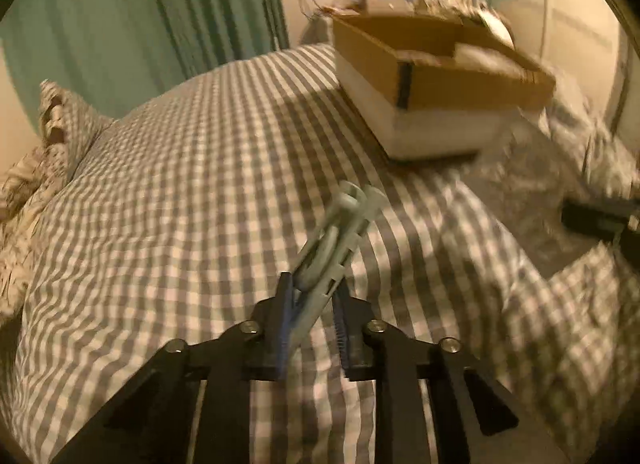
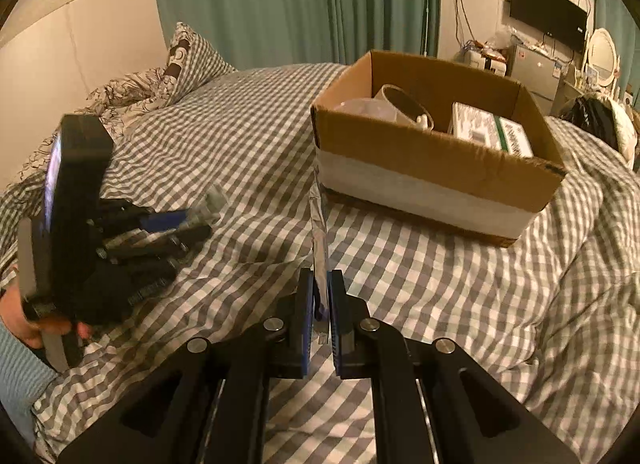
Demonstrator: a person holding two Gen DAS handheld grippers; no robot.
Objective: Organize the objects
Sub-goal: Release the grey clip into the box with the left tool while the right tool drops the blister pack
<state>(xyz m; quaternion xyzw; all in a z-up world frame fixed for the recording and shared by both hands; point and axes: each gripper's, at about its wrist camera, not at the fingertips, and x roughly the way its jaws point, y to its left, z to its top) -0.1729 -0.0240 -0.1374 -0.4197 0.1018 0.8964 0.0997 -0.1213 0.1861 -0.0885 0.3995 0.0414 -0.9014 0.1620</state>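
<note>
Two hand-held grippers, both loaded.

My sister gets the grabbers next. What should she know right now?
Left gripper: shut on a pale plastic clip, up over the checked bed.
Right gripper: shut on a thin silvery strip, pointing at the cardboard box.
Done: a cup and a packet already lie in the box.
Left: both held things probably go in next.
</note>
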